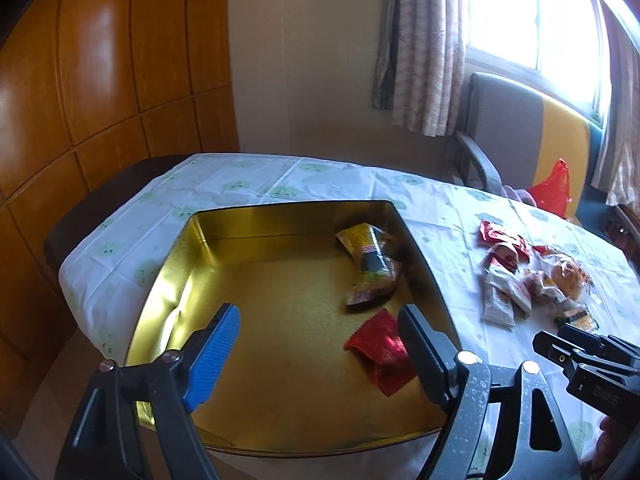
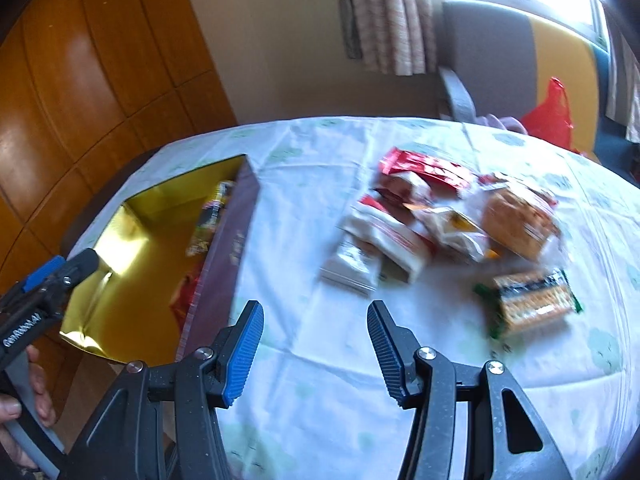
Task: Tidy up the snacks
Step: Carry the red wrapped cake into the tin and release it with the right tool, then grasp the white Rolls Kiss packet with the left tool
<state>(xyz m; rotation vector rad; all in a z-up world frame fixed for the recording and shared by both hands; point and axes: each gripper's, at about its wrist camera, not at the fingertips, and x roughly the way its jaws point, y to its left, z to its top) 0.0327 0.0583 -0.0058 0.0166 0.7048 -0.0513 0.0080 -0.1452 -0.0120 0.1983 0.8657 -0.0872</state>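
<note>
A gold tin box [image 1: 224, 256] stands open on the table's left part. Inside lie a yellow snack packet [image 1: 370, 268] and a red packet [image 1: 382, 350]. My left gripper [image 1: 320, 316] is open and empty above the box's near part. A pile of loose snack packets [image 2: 436, 220] lies on the tablecloth to the right of the box [image 2: 132, 248]; it also shows in the left wrist view [image 1: 528, 276]. An orange and green packet [image 2: 532, 304] lies nearest. My right gripper [image 2: 316, 312] is open and empty over bare cloth in front of the pile.
The table [image 2: 320, 380] has a white cloth with green prints. A grey and yellow chair [image 1: 520, 136] with a red bag [image 1: 554, 188] stands behind it by the window. Wooden cabinets [image 1: 100, 80] are at the left.
</note>
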